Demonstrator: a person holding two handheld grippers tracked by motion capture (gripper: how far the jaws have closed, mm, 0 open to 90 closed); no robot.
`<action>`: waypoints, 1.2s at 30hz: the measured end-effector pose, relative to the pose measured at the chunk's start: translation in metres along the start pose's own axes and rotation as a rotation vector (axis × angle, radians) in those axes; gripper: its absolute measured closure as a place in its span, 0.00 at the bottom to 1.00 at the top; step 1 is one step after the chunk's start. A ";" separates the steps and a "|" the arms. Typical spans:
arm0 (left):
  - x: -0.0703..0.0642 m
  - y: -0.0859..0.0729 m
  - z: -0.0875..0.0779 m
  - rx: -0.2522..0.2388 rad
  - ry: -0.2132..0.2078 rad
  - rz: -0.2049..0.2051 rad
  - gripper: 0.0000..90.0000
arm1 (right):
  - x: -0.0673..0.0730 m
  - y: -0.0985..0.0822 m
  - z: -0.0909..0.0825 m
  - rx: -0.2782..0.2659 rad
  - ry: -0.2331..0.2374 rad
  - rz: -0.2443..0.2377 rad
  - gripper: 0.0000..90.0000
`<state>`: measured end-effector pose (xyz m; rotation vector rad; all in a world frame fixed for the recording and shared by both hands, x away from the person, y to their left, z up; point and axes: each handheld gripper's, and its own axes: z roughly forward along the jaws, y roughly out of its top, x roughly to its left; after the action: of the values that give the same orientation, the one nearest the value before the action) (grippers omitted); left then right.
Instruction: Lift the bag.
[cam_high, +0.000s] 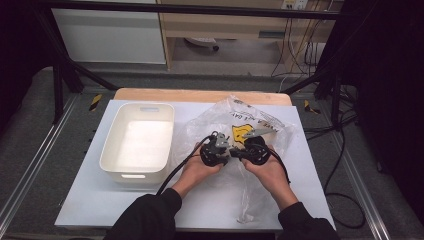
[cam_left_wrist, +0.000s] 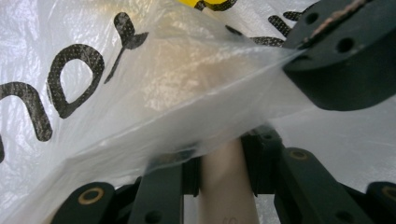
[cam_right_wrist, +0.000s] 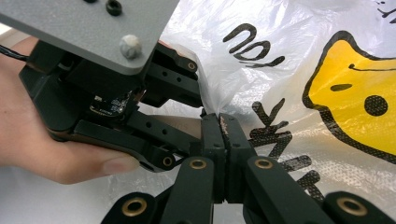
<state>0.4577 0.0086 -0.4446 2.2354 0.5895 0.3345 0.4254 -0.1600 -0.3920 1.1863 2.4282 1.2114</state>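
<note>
Together, both grippers, left gripper (cam_high: 216, 150) and right gripper (cam_high: 254, 147), pinch the plastic bag (cam_high: 240, 120) with jaws pressed together, seemingly to pull its mouth apart beside the white bin (cam_high: 112, 155).

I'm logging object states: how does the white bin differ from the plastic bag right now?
The white bin is rigid, opaque and plain; the plastic bag is thin, crumpled, see-through, with black lettering and a yellow figure. The bin stands untouched at the left; the bag is pinched by both tools, left tool and right tool. Both rest on the white tabletop.
</note>
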 end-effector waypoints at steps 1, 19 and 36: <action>0.000 0.000 0.000 -0.001 0.000 0.000 0.77 | 0.000 0.000 0.000 -0.002 0.001 -0.001 1.00; -0.001 0.000 -0.004 -0.013 -0.031 0.035 0.78 | -0.003 -0.002 0.002 0.005 -0.006 0.004 1.00; 0.001 -0.009 0.007 -0.024 -0.016 0.009 0.77 | -0.002 -0.002 0.003 0.009 -0.004 0.005 1.00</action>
<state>0.4584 0.0099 -0.4563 2.2166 0.5643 0.3262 0.4273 -0.1603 -0.3956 1.1963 2.4318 1.2000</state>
